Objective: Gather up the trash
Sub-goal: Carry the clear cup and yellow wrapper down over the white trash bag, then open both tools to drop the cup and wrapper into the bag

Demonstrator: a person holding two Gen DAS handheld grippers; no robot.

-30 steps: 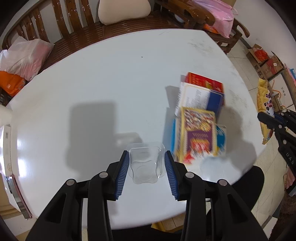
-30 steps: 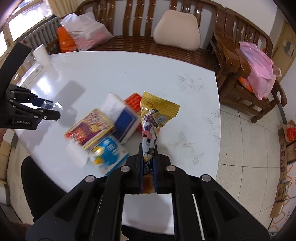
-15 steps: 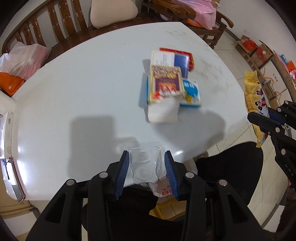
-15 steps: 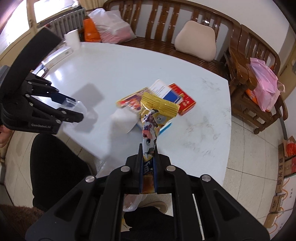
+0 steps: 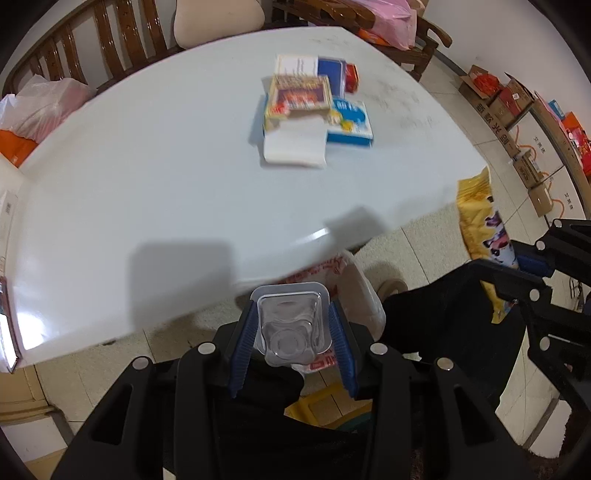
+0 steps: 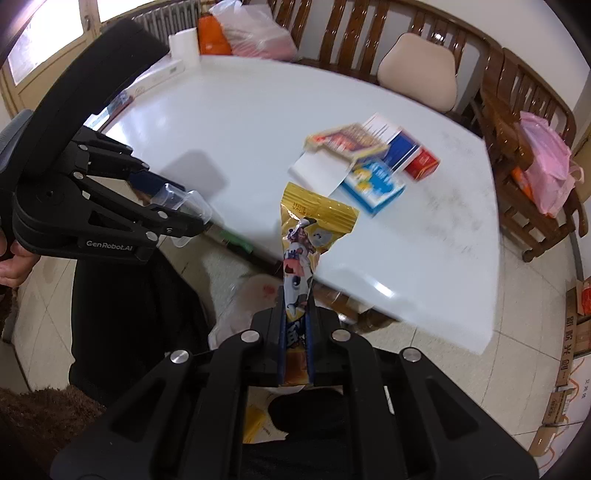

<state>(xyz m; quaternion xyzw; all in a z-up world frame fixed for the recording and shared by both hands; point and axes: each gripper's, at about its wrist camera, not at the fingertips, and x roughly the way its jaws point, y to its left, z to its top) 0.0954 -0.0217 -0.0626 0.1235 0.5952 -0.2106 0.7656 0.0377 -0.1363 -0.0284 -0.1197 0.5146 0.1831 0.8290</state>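
Both claws left the table (image 5: 147,177): one cup (image 5: 289,325), one wrapper (image 6: 310,236).

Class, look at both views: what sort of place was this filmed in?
Probably a home living or dining room: a white table beside a wooden bench with a cushion, and cardboard boxes on the tiled floor.

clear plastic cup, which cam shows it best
The left wrist view: the clear plastic cup sits centred between the left gripper's fingers, mouth toward the camera. The right wrist view shows it side-on, partly hidden.
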